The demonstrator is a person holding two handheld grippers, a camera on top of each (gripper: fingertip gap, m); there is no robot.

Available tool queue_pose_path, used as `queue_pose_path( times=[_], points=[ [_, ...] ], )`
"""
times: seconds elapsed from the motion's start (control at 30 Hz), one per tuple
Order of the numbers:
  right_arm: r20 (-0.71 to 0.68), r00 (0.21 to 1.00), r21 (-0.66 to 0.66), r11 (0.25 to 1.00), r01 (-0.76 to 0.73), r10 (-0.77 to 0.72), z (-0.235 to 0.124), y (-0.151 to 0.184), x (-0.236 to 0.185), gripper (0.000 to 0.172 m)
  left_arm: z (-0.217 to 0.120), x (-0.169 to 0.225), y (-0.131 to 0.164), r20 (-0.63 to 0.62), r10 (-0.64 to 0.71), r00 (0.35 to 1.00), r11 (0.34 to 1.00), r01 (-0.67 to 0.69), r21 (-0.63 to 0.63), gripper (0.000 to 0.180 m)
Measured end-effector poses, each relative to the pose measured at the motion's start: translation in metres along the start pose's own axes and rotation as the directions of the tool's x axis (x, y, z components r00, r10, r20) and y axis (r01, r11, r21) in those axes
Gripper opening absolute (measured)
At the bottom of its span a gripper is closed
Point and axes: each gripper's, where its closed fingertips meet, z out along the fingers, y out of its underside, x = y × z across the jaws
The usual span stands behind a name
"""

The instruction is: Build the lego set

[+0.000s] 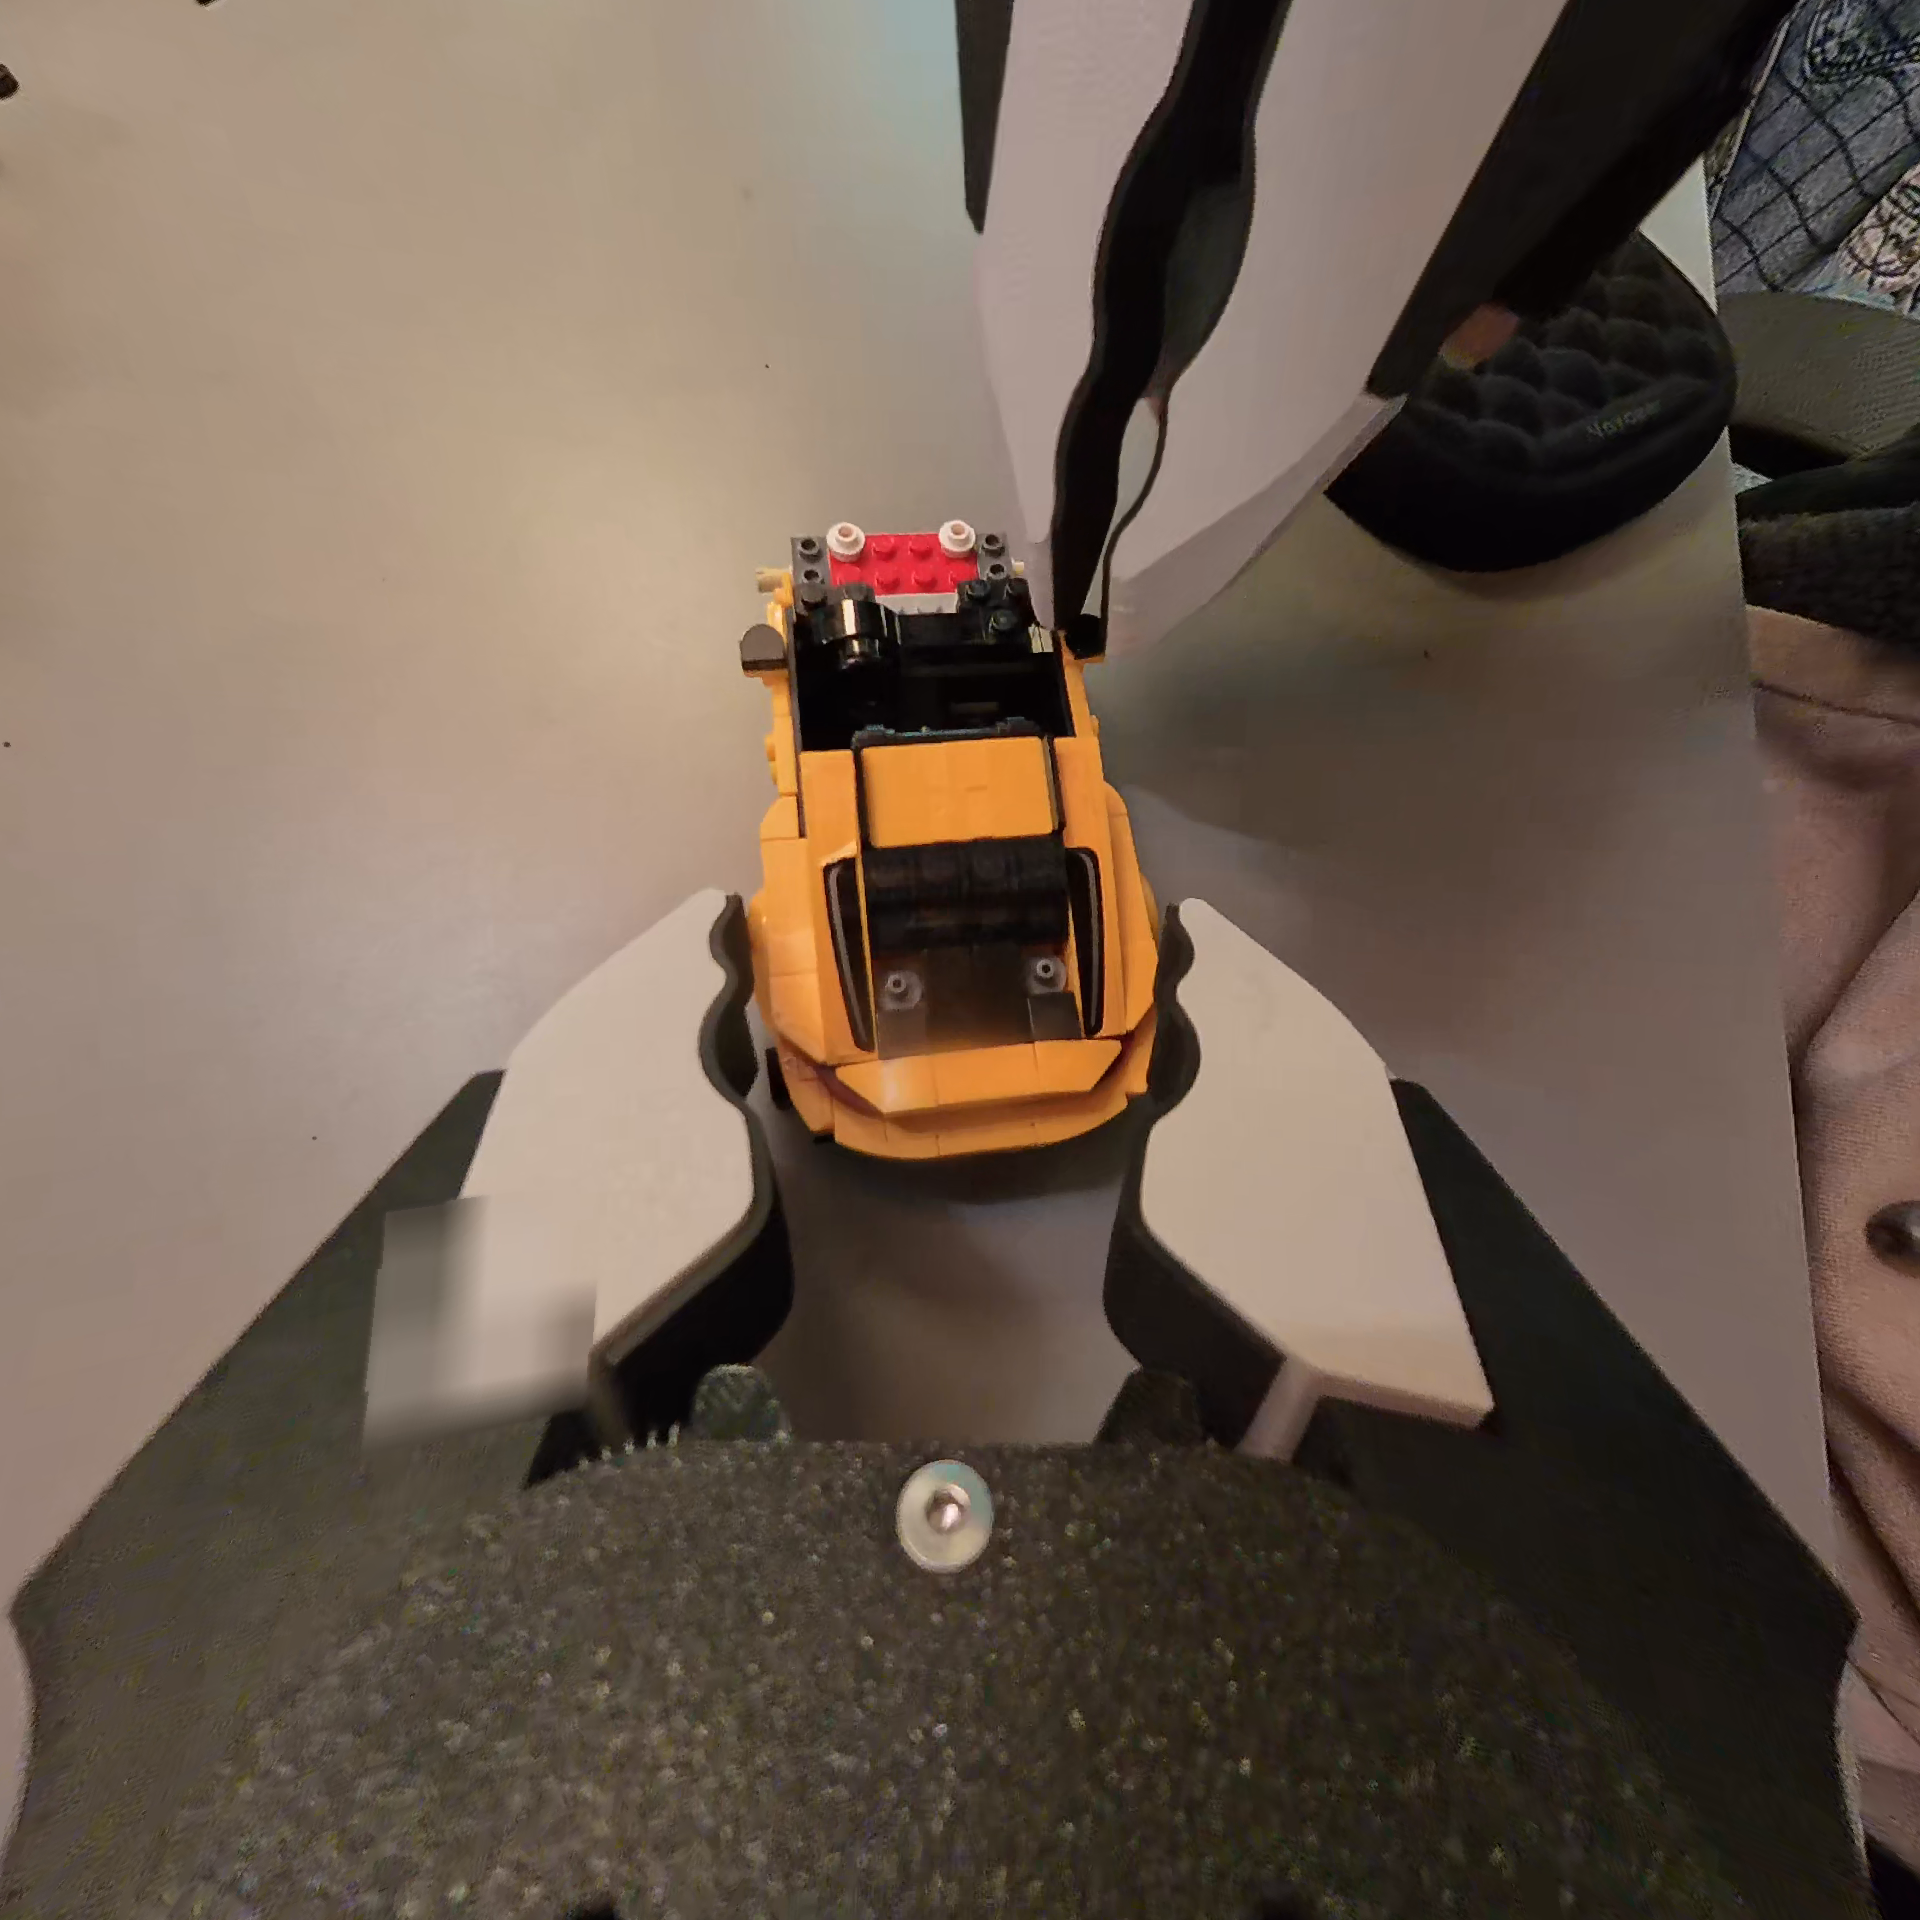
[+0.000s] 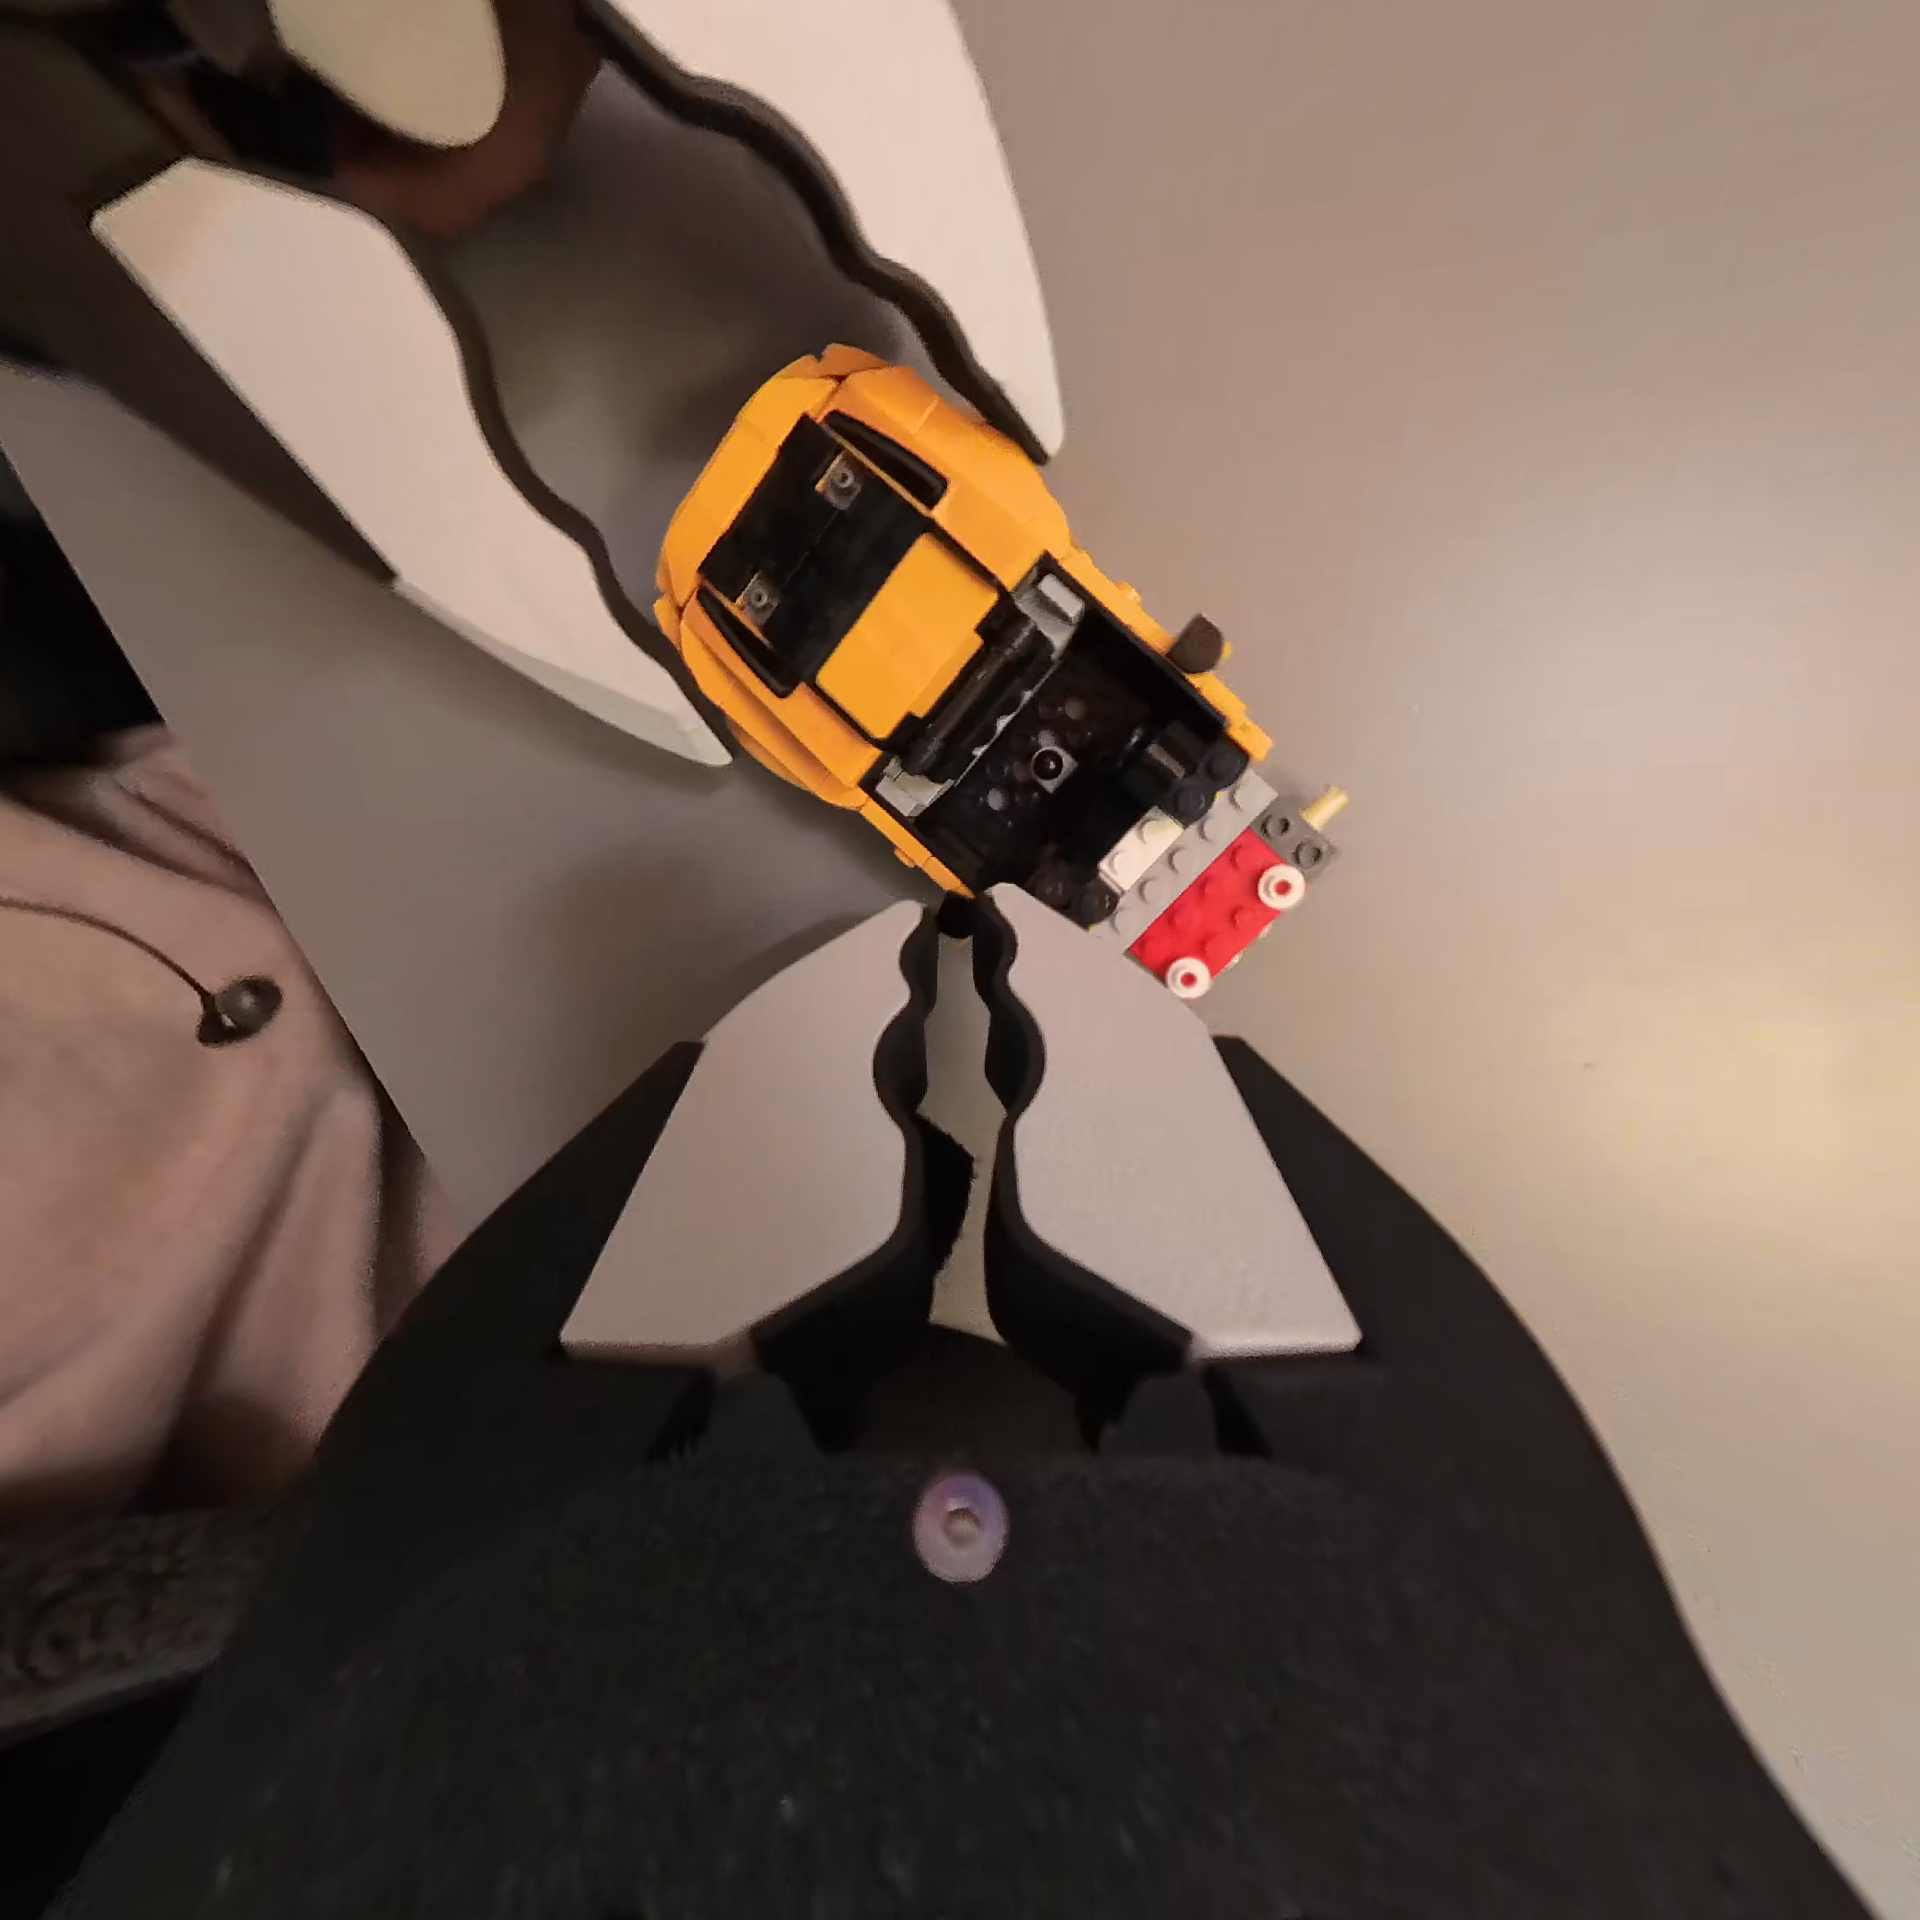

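- Pale grey tabletop (image 1: 312,623) fills the background, bare on the left side of my view.
- My left claw (image 1: 951,987) stands wide, with its dark pads (image 1: 727,987) lying against both flanks of the yellow brick car (image 1: 956,800) at its rounded end.
- That car sits in the middle of the table. Its cockpit is open and black, and a red studded plate (image 1: 904,561) sticks out at the far end.
- A dark stub (image 1: 758,649) juts from the car's left side next to the cockpit.
- I judge the car light and stiff, but it is only pressed together. Its smooth plastic will be slippery, and the loose-looking plates at the far end could pop off under a twist.
- The broad yellow flanks, where my left pads sit, look like the safest hold. I would keep off the red plate and the thin side stubs.
- My right claw (image 2: 954,920) is nearly closed. Its tips pinch a small black piece (image 1: 1086,627) right at the cockpit's edge, touching the car's side.
- I cannot tell whether that piece is seated on the car or only resting against it.
- Farther right lie a black dimpled cushion (image 1: 1538,416) and a pale pink garment (image 1: 1860,935).
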Motion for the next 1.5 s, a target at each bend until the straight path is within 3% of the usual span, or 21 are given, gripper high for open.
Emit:
queue_pose_path(
  times=[0.1,0.17,0.27,0.33,0.4,0.57,0.9,1.07,1.33,1.5],
  points=[
    [-0.015,0.993,0.015,0.993,-0.118,0.118,0.0000,-0.0002,0.0002,0.006,-0.0002,-0.0002,0.0002,0.003,-0.003,1.000,1.000,0.003,-0.002,0.074],
    [-0.013,0.994,0.040,0.993,-0.111,0.112,0.0002,-0.0013,-0.0009,0.006,-0.0009,-0.0004,0.0007,0.001,-0.001,1.000,1.000,0.001,-0.006,0.074],
    [-0.015,0.985,0.033,0.985,0.170,-0.169,-0.0028,-0.0010,-0.0025,0.006,-0.0009,0.0009,0.0002,-0.015,-0.004,1.000,1.000,0.004,0.001,0.074],
    [-0.038,0.907,0.031,0.907,0.420,-0.418,-0.0060,-0.0047,-0.0033,0.003,-0.0007,0.0013,0.0006,-0.013,0.016,1.000,1.000,-0.016,-0.003,0.074],
    [-0.013,0.830,0.014,0.830,0.557,-0.557,-0.0058,-0.0058,-0.0061,0.005,-0.0007,0.0014,0.0006,-0.017,0.015,1.000,1.000,-0.015,-0.001,0.074],
    [0.084,0.738,-0.063,0.736,0.674,-0.669,-0.0016,0.0027,-0.0049,0.009,-0.0007,0.0016,0.0007,-0.023,0.021,1.000,1.000,-0.021,0.000,0.074],
    [0.145,0.644,-0.137,0.629,0.765,-0.752,0.0004,0.0021,-0.0043,0.007,-0.0005,0.0017,0.0006,-0.025,0.021,0.999,1.000,-0.021,0.002,0.074],
    [0.121,0.709,-0.181,0.687,0.704,-0.695,0.0004,0.0024,-0.0036,0.006,-0.0002,0.0016,0.0002,-0.015,0.007,1.000,1.000,-0.007,-0.001,0.074],
    [0.055,0.884,-0.223,0.857,0.465,-0.465,0.0002,0.0021,-0.0031,0.006,-0.0003,0.0017,0.0004,0.004,-0.006,1.000,1.000,0.006,-0.005,0.073],
    [0.053,0.895,-0.224,0.868,0.442,-0.442,0.0002,0.0020,-0.0031,0.006,-0.0004,0.0019,0.0006,0.005,-0.004,1.000,1.000,0.004,-0.007,0.073]
  ],
)
